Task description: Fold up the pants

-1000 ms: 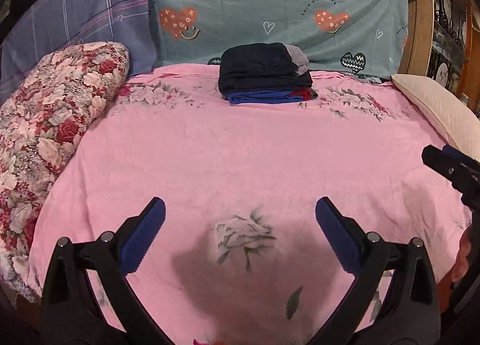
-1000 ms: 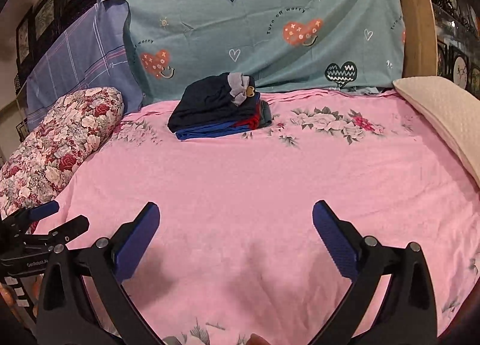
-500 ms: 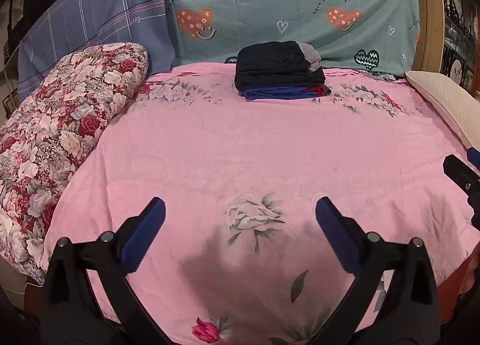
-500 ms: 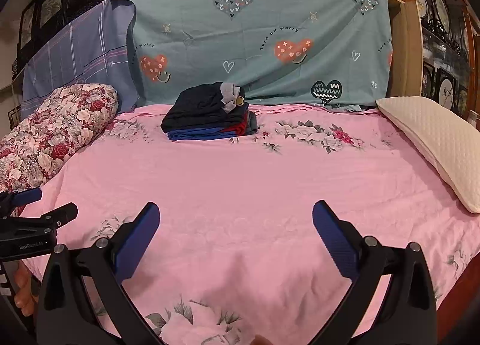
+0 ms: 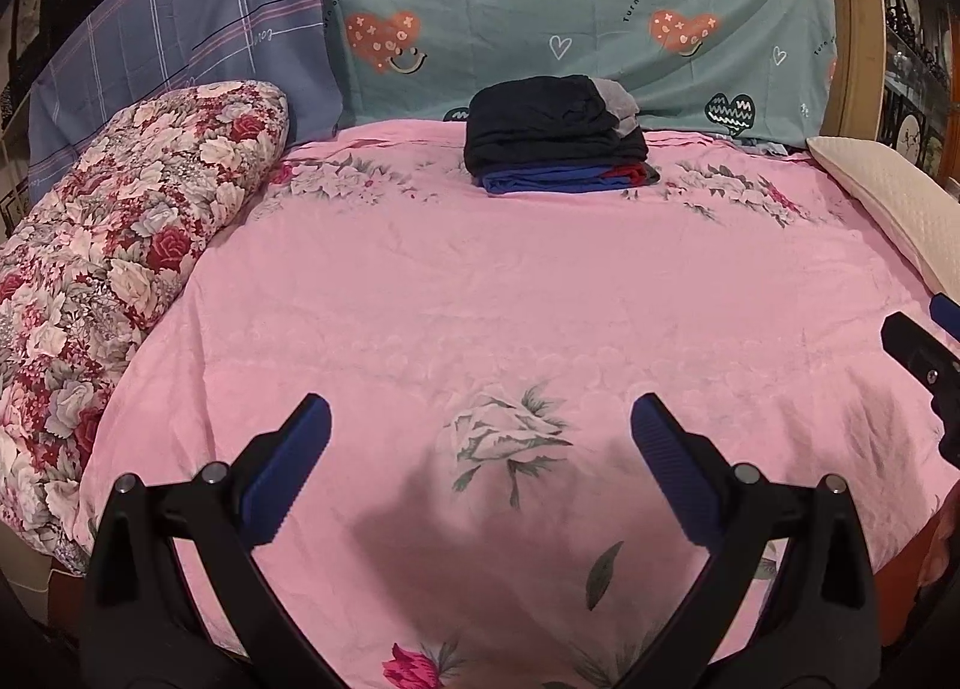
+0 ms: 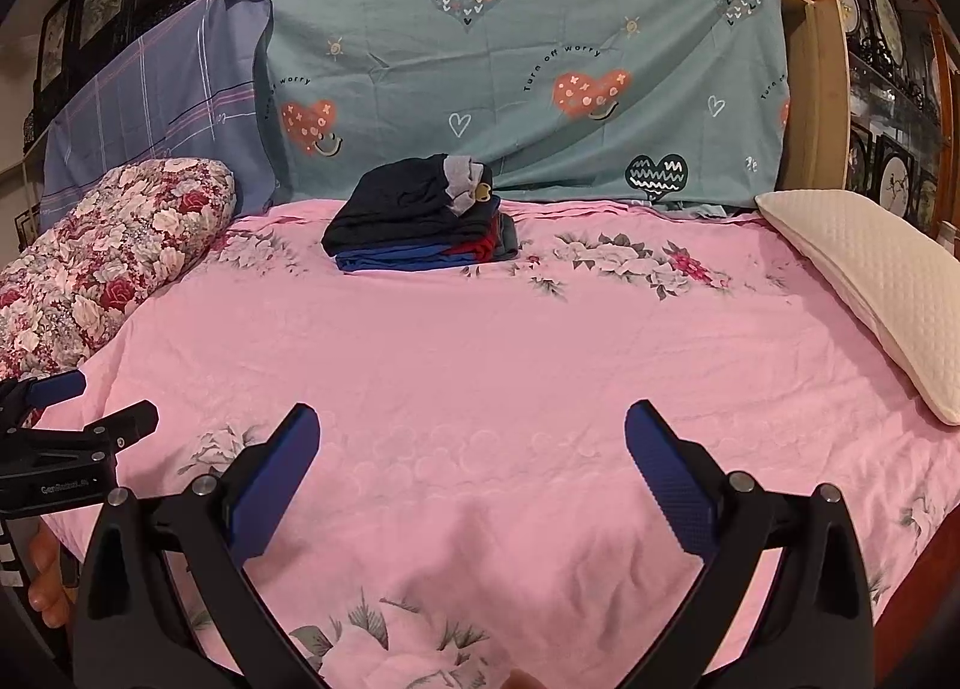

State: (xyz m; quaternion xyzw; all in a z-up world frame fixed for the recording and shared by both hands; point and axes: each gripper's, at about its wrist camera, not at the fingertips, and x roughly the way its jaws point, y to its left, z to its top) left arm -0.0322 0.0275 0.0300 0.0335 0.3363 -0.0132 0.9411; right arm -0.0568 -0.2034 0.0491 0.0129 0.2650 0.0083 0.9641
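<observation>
A stack of folded pants (image 5: 555, 134), dark on top with blue and red below, lies at the far middle of the pink floral bed sheet (image 5: 480, 293). It also shows in the right wrist view (image 6: 420, 218). My left gripper (image 5: 480, 443) is open and empty above the near part of the sheet. My right gripper (image 6: 471, 443) is open and empty too, also near the front edge. The right gripper's tip shows at the right edge of the left wrist view (image 5: 924, 347). The left gripper shows at the left of the right wrist view (image 6: 66, 437).
A rolled floral quilt (image 5: 108, 269) lies along the left side of the bed. A cream pillow (image 6: 870, 281) lies on the right. Teal heart-print (image 6: 516, 71) and purple plaid (image 6: 156, 113) cloths hang behind the bed. A wooden post (image 6: 816, 95) stands at right.
Both grippers have pulled back toward the near edge of the bed and risen; more of the sheet is in view. Both stay open and empty.
</observation>
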